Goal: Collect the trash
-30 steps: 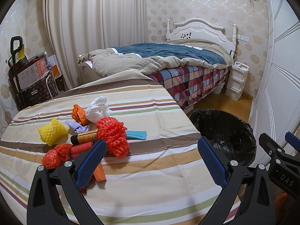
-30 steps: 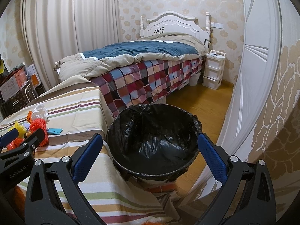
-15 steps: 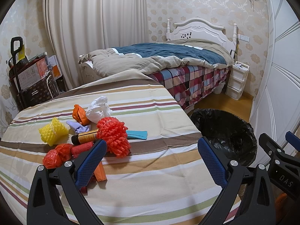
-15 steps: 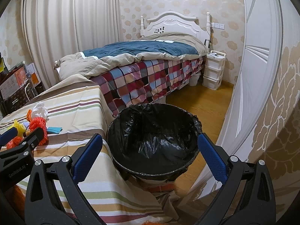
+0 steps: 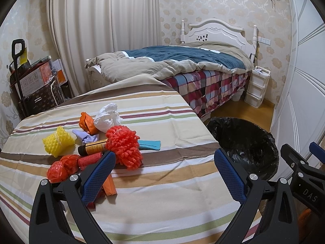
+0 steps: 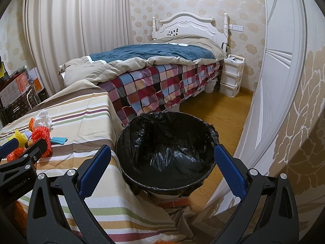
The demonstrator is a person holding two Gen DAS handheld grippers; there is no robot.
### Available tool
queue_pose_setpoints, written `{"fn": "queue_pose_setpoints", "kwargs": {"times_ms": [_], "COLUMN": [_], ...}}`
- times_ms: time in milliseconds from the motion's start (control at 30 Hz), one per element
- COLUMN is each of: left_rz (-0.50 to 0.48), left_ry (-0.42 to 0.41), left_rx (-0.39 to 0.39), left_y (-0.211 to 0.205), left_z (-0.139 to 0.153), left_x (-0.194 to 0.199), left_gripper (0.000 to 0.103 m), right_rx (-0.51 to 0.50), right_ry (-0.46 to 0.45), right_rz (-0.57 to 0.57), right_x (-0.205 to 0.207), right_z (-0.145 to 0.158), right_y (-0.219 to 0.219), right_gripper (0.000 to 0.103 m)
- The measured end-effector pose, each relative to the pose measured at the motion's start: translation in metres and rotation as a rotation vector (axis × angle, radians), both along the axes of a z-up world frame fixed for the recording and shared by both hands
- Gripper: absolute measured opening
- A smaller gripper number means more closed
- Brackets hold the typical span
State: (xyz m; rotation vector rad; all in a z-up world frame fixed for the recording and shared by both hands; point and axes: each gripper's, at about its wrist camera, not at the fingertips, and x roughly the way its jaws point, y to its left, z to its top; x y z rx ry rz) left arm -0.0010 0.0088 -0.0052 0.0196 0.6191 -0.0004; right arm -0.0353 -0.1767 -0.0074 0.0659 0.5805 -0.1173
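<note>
Trash lies in a pile on the striped tablecloth [image 5: 162, 183]: a red foam net [image 5: 124, 144], a yellow foam net [image 5: 57, 142], a white crumpled paper [image 5: 108, 117], an orange wrapper [image 5: 87, 122], a brown bottle [image 5: 92, 149] and a teal card [image 5: 149, 144]. My left gripper [image 5: 164, 174] hovers open just right of the pile, holding nothing. A bin with a black bag [image 6: 166, 148] stands on the floor beside the table. Above the bin's near rim my right gripper [image 6: 162, 168] is open and empty.
A bed [image 6: 162, 77] with a plaid cover stands behind the table. White drawers [image 6: 231, 77] sit by the headboard. Stacked boxes and a cart [image 5: 34, 87] fill the left corner. A white door [image 6: 280, 81] bounds the right side. Wooden floor [image 6: 219, 109] lies between bed and bin.
Both views have shifted very slightly; the pile sits a touch higher in the left wrist view. Nothing was grasped or released.
</note>
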Motion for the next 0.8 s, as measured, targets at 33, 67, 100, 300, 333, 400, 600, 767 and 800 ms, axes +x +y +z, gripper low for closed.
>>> {"fn": "queue_pose_setpoints", "kwargs": {"times_ms": [33,67,100,300,333,400,600,767,800], "left_rz": [0.000,0.000,0.000,0.000,0.001,0.000,-0.009,-0.001,0.000], "left_ry": [0.000,0.000,0.000,0.002,0.002,0.003,0.019,0.029,0.030], "left_rx": [0.000,0.000,0.000,0.000,0.001,0.002,-0.009,-0.015,-0.014], "left_y": [0.000,0.000,0.000,0.000,-0.001,0.001,0.006,0.015,0.016], "left_z": [0.000,0.000,0.000,0.000,0.000,-0.001,-0.001,0.003,0.004], "left_x": [0.000,0.000,0.000,0.000,0.000,-0.001,-0.004,-0.005,-0.006], "left_gripper": [0.097,0.097,0.097,0.097,0.097,0.097,0.097,0.096,0.095], "right_rx": [0.000,0.000,0.000,0.000,0.000,0.000,0.000,-0.010,-0.013], "right_ry": [0.001,0.001,0.001,0.002,0.002,0.002,0.007,0.012,0.015], "right_rz": [0.000,0.000,0.000,0.000,0.000,0.000,0.005,0.017,0.023], "right_x": [-0.001,-0.001,0.000,0.000,0.001,0.000,0.001,-0.002,-0.001], "right_z": [-0.001,-0.001,0.000,-0.001,-0.001,-0.001,-0.002,-0.006,-0.005], "right_y": [0.001,0.001,0.000,0.001,0.001,0.001,0.004,0.010,0.011], "right_gripper": [0.099,0.099,0.099,0.099,0.099,0.099,0.099,0.099,0.099]}}
